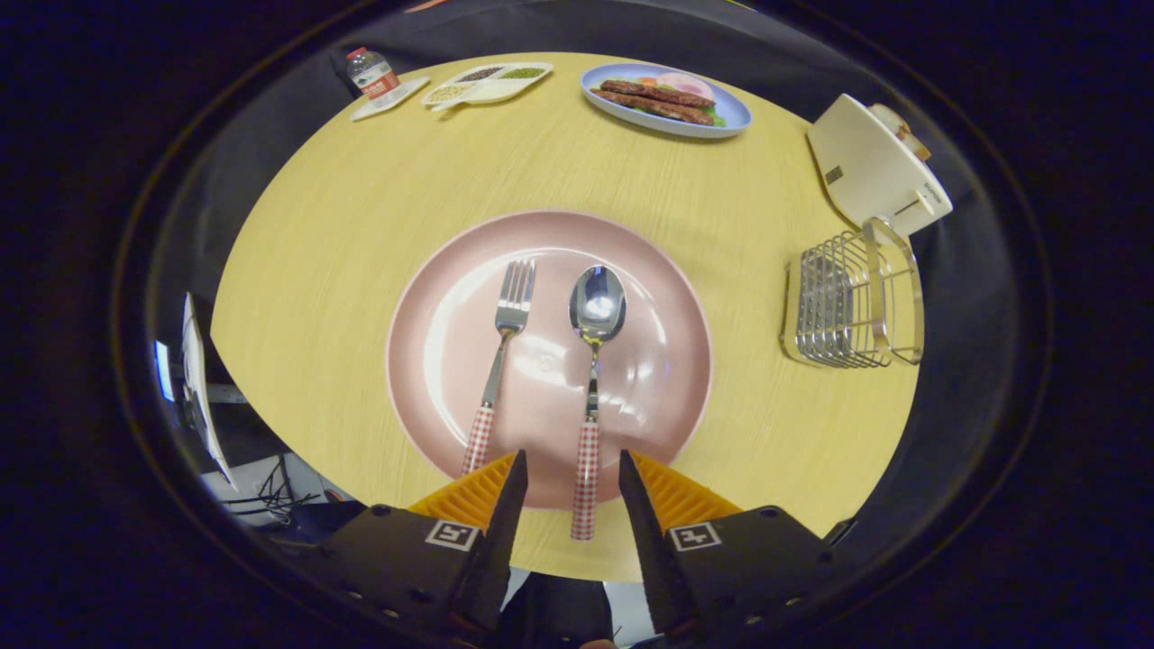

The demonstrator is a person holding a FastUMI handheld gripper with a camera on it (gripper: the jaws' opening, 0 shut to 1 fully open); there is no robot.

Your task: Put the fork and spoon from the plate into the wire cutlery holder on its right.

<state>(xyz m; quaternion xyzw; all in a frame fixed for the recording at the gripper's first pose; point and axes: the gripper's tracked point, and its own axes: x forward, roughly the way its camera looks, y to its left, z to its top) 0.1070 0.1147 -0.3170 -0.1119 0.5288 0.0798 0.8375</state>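
The gripper (570, 469) sits nearest, its jaws spread apart and holding nothing, each ribbed finger (469, 494) tapering to a narrow tip. Between the two fingers lies the checked handle end of the spoon (591, 388), untouched on either side; that end overhangs the plate's near rim onto the tabletop (343, 234).

The spoon's long axis runs straight away from the jaws, its polished oval bowl pointing far and facing up, catching glare. One fork (501, 356) lies just to its left, nearly parallel but leaning slightly, tines pointing away and its checked handle reaching the near rim beside the left finger. Both pieces have shiny metal upper halves and red-and-white checked grips. They lie apart, not touching.

Both rest on a single round pink plate (658, 297), glossy and shallow, on a pale yellow wood-grain tabletop.

To the right of the plate, well apart from it, stands one wire cutlery holder (852, 306), made of thin bright metal rods with a looped frame. Just beyond it is a cream-coloured toaster (870, 167) with bread in its slot.

At the far side lie an oval blue dish (735, 113) of grilled food, a white divided tray (487, 83) holding grains and beans, and a small bottle (371, 72) on a white coaster.
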